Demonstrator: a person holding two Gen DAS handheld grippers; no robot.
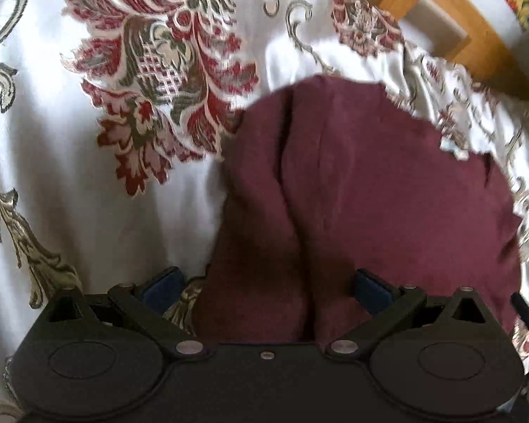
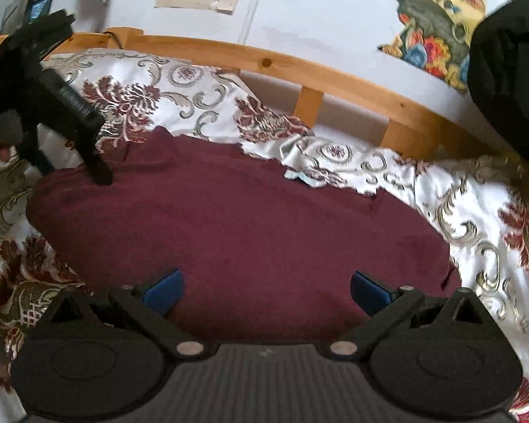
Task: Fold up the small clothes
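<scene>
A maroon garment (image 2: 236, 218) lies spread on a white bedspread (image 2: 441, 190) with a red and gold floral pattern. In the left wrist view the garment (image 1: 370, 183) shows a long fold ridge down its middle. My left gripper (image 1: 268, 289) is open, its blue-padded fingers wide apart just over the garment's near edge. It also shows in the right wrist view (image 2: 98, 172), its tip at the garment's far left corner. My right gripper (image 2: 266, 290) is open and empty, low over the garment's near edge.
A wooden bed rail (image 2: 335, 77) runs along the far side, with a white wall and colourful posters (image 2: 437, 10) behind. A dark cloth mass (image 2: 508, 70) hangs at the upper right. A small pale blue scrap (image 2: 299, 176) lies by the garment's far edge.
</scene>
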